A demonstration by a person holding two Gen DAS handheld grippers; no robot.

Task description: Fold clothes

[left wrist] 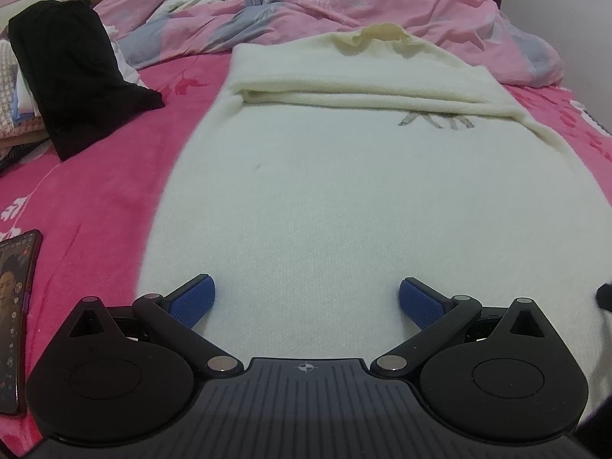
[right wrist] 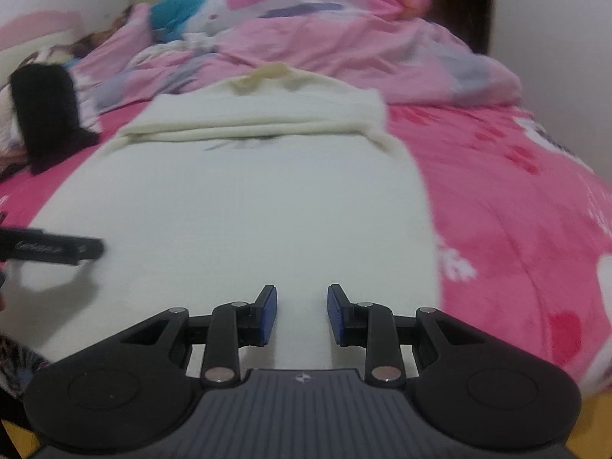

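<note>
Hovering low over a cream knitted sweater (left wrist: 344,199), the left hand-held gripper (left wrist: 307,298) spreads its ridged blue pads wide, holding nothing. The right hand-held gripper (right wrist: 302,313) stands narrowly parted, also empty. The sweater lies flat on a fluffy pink bed (right wrist: 516,210), sleeves folded across its chest. Only the left view shows a phone (left wrist: 15,317). A black garment (left wrist: 72,76) and rumpled pink duvet (left wrist: 382,4) lie beyond.

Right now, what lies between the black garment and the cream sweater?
Only bare pink bedsheet separates the black garment from the cream sweater; the left wrist view shows it best.
</note>
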